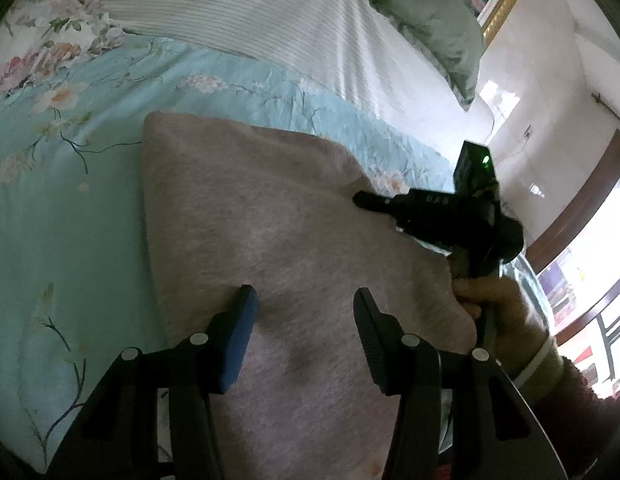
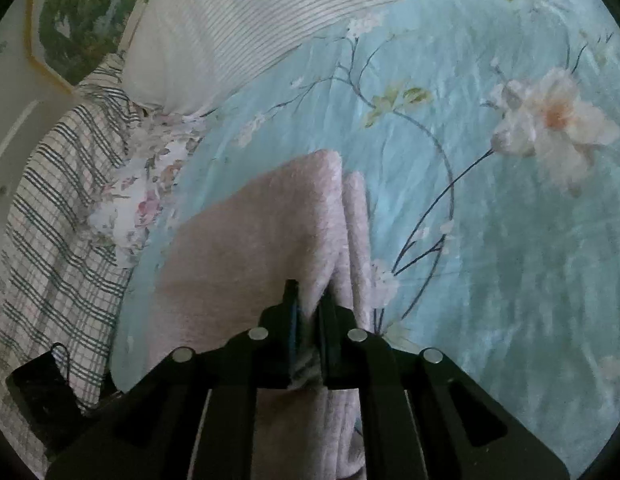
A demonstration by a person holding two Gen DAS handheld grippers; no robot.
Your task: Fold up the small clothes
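The bed [image 1: 70, 200] under my tools was covered by a pale blue floral quilt [image 2: 490, 260], with a white ribbed pillow [image 1: 270, 12] and a green pillow [image 1: 430, 20] lying at its far end. A checked blanket [image 2: 62, 220] hung at the edge of the bed in my right wrist view. On the quilt lay the small pinkish-grey garment [image 1: 270, 220], soft and fuzzy, partly spread flat. My left tool [image 1: 306, 320] hovered over the garment with its two fingers spread wide apart, gripping nothing. My right tool [image 2: 310, 316] was clenched on a bunched edge of the garment [image 2: 270, 240], lifting a fold of it off the quilt. My right hand [image 1: 494, 300] showed around that tool's handle in the left wrist view.
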